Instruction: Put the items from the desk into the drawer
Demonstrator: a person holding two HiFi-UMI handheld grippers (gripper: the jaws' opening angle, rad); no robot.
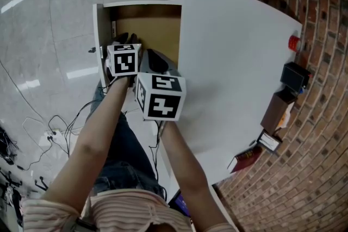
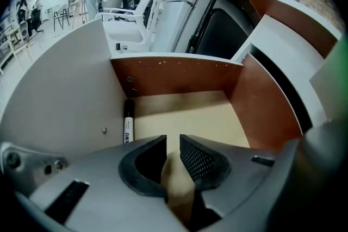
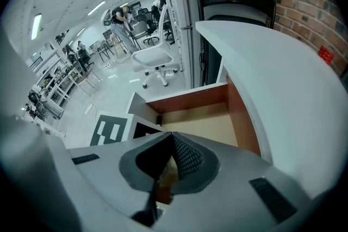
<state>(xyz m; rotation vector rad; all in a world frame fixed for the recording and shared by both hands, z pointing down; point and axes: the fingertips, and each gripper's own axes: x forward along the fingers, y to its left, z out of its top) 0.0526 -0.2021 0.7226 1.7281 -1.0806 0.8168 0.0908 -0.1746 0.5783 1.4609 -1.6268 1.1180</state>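
**A:** How do the fingers of the left gripper [image 2: 173,140] stand?

**B:** A narrow slit apart, with nothing in it. I can see the tan drawer bottom through the gap. They hang over the open drawer [image 2: 179,76], pointing steeply down.

**A:** And the right gripper [image 3: 172,137]?

**B:** Its tips meet, pressed together. Whether anything sits further back between the pads, I can't tell. It is just right of the left one and nearer the person, close to the left edge of the desk [image 1: 234,73].

**A:** Anything in the drawer?

**B:** One black marker [image 2: 128,123]. It lies flat along the white left wall, its far end close to the far corner. From the marker across to the brown right wall the bottom is bare board.

**A:** The other things?

**B:** Well apart from the grippers, in a row along the desk's right edge beside the brick wall [image 1: 321,133]. A small red thing [image 1: 294,43] is farthest. Then come a black box [image 1: 295,76], a brown box [image 1: 278,110], a small white-topped thing [image 1: 269,141] and, nearest, a dark red box [image 1: 247,158]. A broad stretch of bare white top lies between them and the grippers.

**A:** Room on the left?

**B:** There's glossy floor [image 1: 43,35] beyond the drawer's white front, with cables [image 1: 54,136] lying near the person's legs.
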